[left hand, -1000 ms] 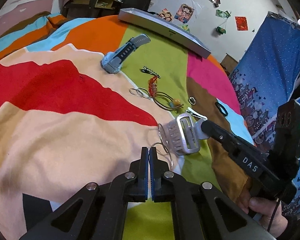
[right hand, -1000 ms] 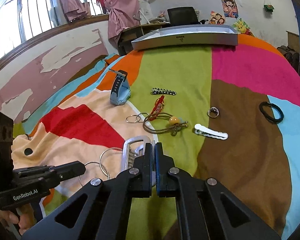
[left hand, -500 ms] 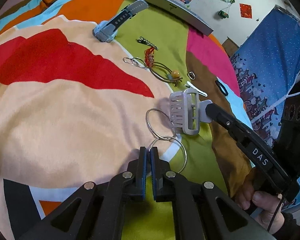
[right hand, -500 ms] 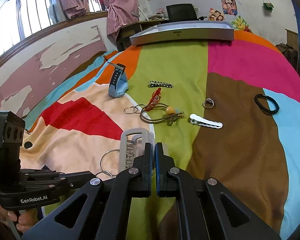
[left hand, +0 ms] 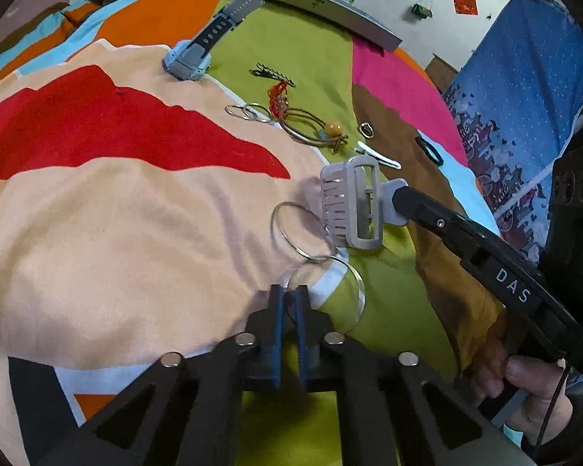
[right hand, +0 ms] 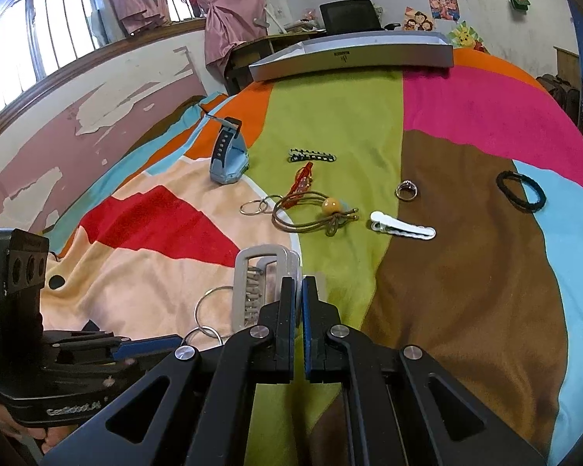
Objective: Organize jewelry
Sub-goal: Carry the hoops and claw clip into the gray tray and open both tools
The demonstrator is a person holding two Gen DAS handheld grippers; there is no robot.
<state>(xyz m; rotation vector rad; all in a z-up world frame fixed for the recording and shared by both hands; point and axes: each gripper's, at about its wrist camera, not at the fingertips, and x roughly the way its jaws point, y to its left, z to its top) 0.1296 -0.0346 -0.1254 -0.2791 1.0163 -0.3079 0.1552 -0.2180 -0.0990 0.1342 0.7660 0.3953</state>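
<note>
**Q:** Grey plastic near the tongs, what is it?

**A:** A pale grey plastic claw hair clip (left hand: 351,207), held by its handle end in the right gripper (right hand: 298,285), whose black fingers with blue pads are pressed together on it. It sits above the bedspread at the near middle of the scene.

**Q:** And the left gripper?

**A:** The left gripper (left hand: 287,297) has its fingers nearly together, a narrow gap between the pads. The rim of the nearer of two linked thin silver wire hoops (left hand: 305,233) enters that gap; whether the pads actually pinch it, I cannot tell. The hoops lie just left of the claw clip.

**Q:** What do they rest on?

**A:** A bedspread of bold colour patches (right hand: 466,233): peach, red, lime, brown, pink, sky blue.

**Q:** What else lies on it?

**A:** Farther off, a light blue digital wristwatch (right hand: 227,161) stands on the left. On the lime patch lie a black-and-white patterned barrette (right hand: 311,156), a red beaded charm (right hand: 301,184), two small silver rings (right hand: 257,206), and a brown cord hair tie with an amber bead (right hand: 318,213). Right of those lie a white snap clip (right hand: 402,227), a silver finger ring (right hand: 407,191), and a black elastic hair band (right hand: 521,191). At the far edge sits a long grey tray (right hand: 349,58).
</note>
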